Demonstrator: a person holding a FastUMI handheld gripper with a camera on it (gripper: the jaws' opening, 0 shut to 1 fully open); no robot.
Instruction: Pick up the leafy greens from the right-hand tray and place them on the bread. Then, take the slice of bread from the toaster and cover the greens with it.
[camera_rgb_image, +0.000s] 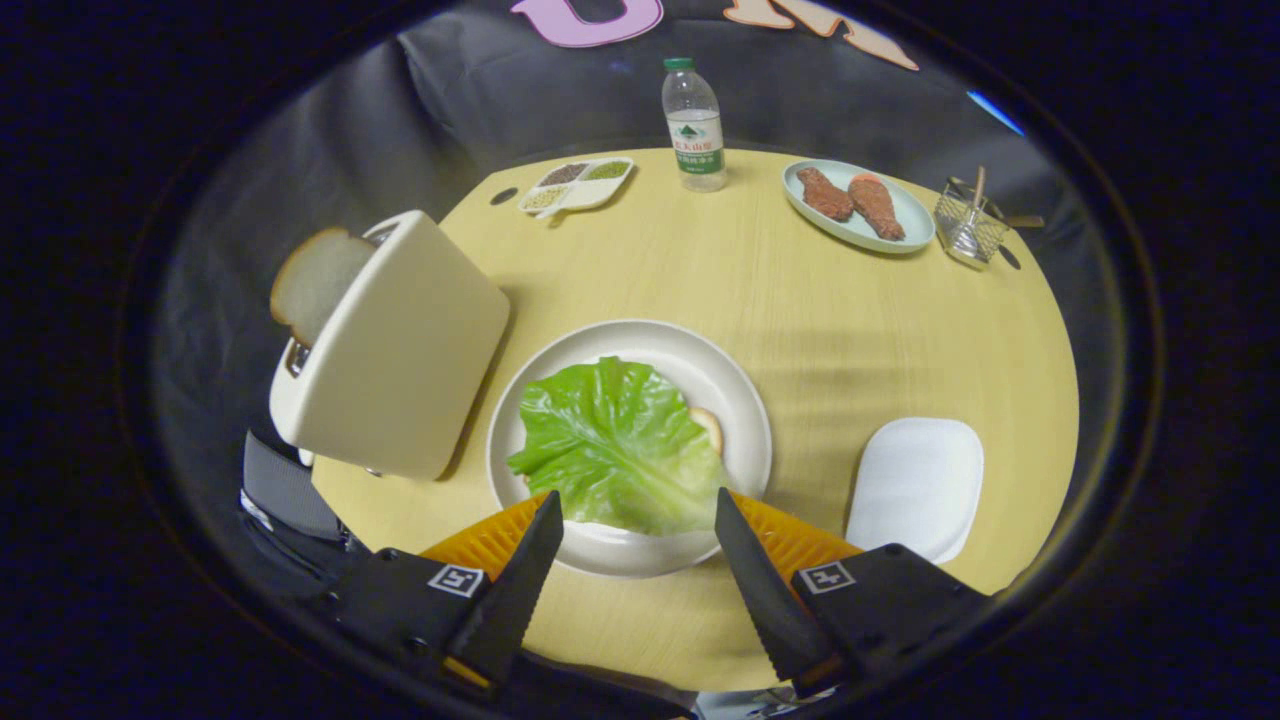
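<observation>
On the round worktop (800, 330) we see a plate (735, 400) at the middle, and we place everything else by it. Our hand-held gripper (638, 512) hangs over the plate's near rim with its fingers spread wide and nothing between them; the near edge of the greens (615, 445) lies just ahead of the gap. The greens, one broad leaf, lie flat on the plate and cover most of the bread (709, 426), of which we see only a small curved corner at the leaf's right side.

Left of the plate, just beside it, stands the toaster (400, 350), with a slice (315, 280) sticking out of its top slot. Right of the plate, a little apart, sits the tray (915, 485), white and bare.

Beyond the plate, well apart at the far side of the worktop, stands a bottle (694, 125). Left of the bottle lies a divided dish (577, 184) with grains in its compartments. Right of the bottle we see an oval dish (860, 205) holding two brown pieces of food, and past that a wire basket (968, 230) with utensils in it.
</observation>
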